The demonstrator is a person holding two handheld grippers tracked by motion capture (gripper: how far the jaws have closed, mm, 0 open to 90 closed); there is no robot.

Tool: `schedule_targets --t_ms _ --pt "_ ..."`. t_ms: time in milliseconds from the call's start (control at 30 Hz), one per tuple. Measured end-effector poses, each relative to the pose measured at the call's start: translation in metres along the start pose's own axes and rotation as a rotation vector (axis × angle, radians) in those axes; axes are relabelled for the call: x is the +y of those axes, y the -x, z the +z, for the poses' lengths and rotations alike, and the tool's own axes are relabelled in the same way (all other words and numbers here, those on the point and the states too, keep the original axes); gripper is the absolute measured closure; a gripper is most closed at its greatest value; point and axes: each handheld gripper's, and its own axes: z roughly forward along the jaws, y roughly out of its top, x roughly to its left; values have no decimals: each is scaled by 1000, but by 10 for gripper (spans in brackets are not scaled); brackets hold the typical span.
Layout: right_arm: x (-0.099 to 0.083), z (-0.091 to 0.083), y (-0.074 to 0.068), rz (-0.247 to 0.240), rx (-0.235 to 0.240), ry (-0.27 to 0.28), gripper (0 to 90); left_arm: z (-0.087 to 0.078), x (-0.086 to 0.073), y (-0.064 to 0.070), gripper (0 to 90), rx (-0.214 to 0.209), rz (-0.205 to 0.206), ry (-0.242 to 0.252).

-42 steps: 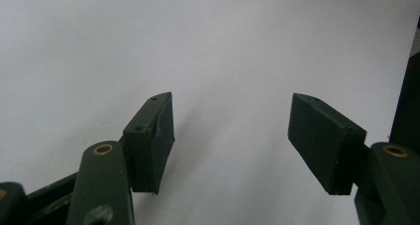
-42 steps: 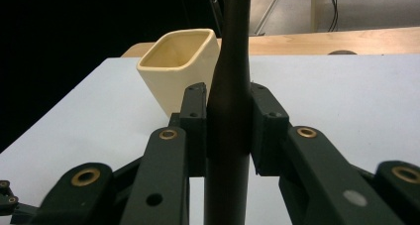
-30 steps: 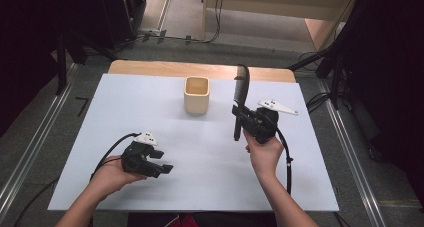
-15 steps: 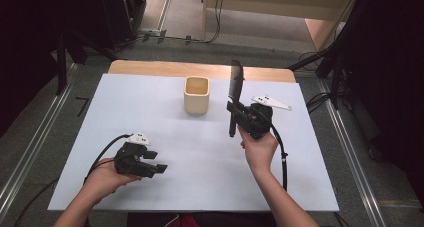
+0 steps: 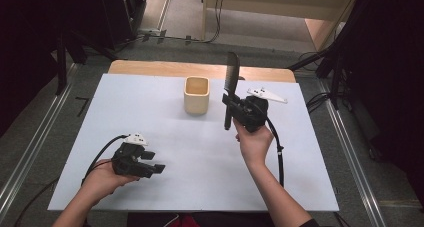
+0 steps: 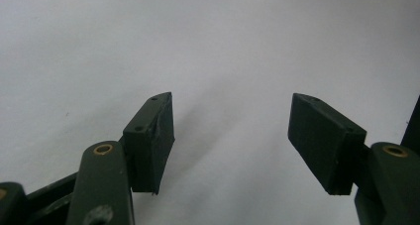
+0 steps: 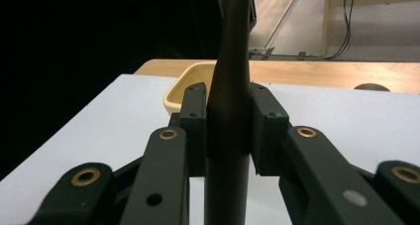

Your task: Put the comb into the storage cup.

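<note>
Comb [image 5: 231, 82] held upright, clamped in right gripper [image 5: 235, 109], just right of cup [image 5: 196, 94]. Left gripper [image 5: 152, 164] idle near-left, jaws apart. Advise: centre above cup opening, lower vertically.

Black comb [image 5: 231, 82], cream-yellow cup [image 5: 196, 94], white bench [image 5: 165, 132] with tan wood edge, black grippers with brass-coloured pivots, plain, no patterns.
</note>
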Motion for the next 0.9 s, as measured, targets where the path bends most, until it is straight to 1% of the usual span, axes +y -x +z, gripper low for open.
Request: schedule_targets --t_ms 133,300,433,533,633,767,900 --pt "5 2 -3 -3 0 9 700 0 0 0 355 3 0 -6" --pt "11 5 -6 -10 -6 22 700 0 0 -1 355 10 -9 -5" --pt "17 7 -10 -24 -15 33 700 -1 0 -1 355 10 -13 -1" --pt "20 9 -12 -24 -17 34 700 0 0 -1 355 9 -13 -1" --pt "25 11 -14 -21 -16 42 700 -1 0 -1 355 24 -13 -7" --pt "30 14 -17 -28 -15 49 700 -1 0 -2 355 23 -17 -1" --pt "34 17 -19 -26 -10 52 699 -1 -1 -3 355 24 -17 -2"
